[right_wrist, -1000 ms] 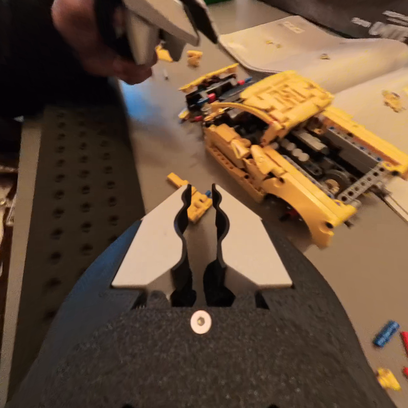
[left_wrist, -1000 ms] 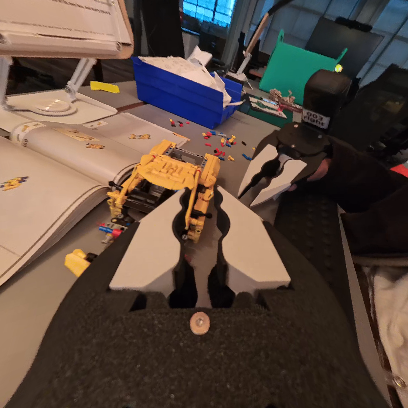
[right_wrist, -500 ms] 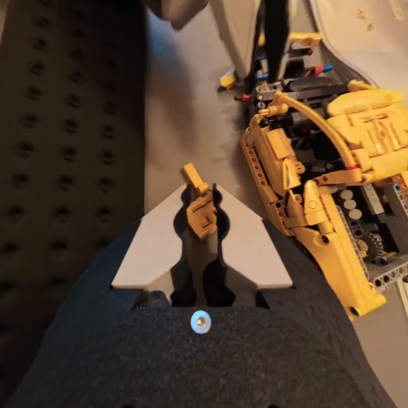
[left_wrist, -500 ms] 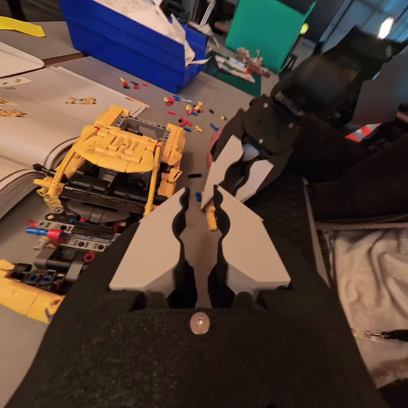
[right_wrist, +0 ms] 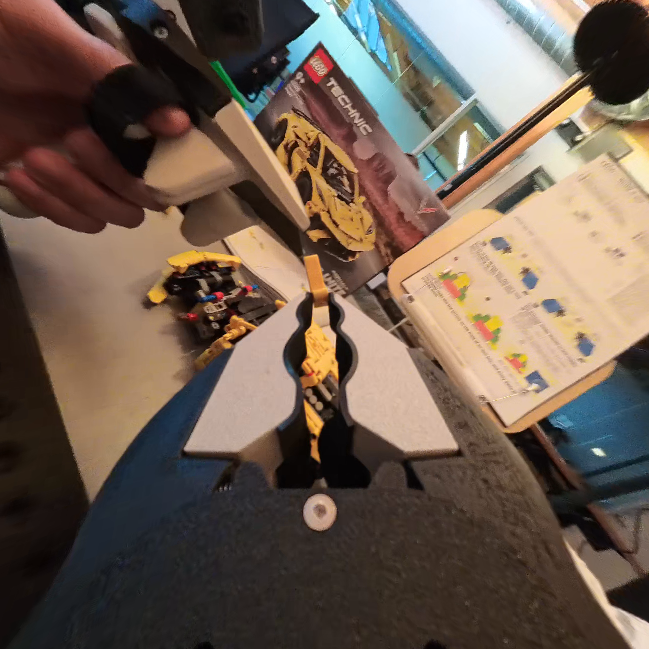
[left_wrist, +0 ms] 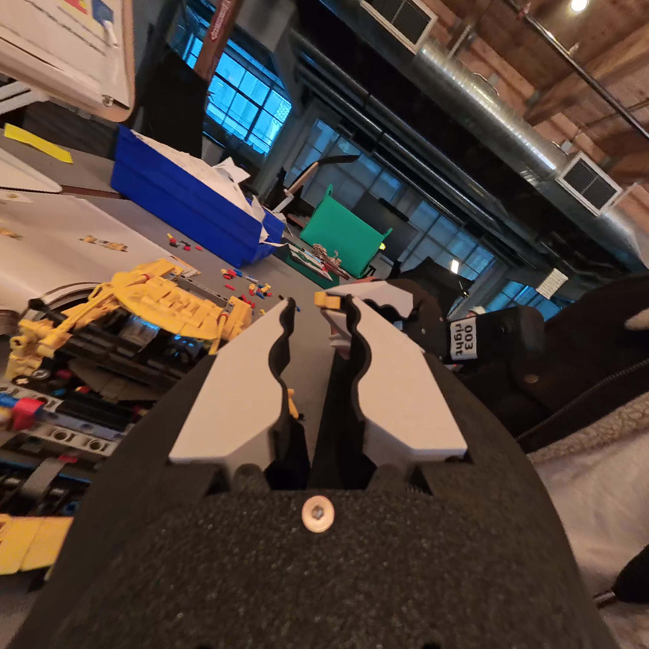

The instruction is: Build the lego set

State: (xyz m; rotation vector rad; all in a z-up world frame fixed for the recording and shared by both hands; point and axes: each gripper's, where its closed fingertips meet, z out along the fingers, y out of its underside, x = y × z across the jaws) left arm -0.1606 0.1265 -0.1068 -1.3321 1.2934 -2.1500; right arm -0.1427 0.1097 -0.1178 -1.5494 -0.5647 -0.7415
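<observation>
**Yellow piece lifted, ready to fit**

Yellow lego piece sits pinched at the right gripper tips, raised above the grey table. Left gripper hangs empty, jaws slightly parted. Next, I judge, align it onto the yellow car below. Beyond: blue bin, dim workshop windows.

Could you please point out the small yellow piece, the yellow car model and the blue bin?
small yellow piece [right_wrist: 313, 277]: right wrist view, its upper bar.
yellow car model [left_wrist: 165, 302]: left wrist view, its roof.
blue bin [left_wrist: 182, 207]: left wrist view, its side wall.
</observation>
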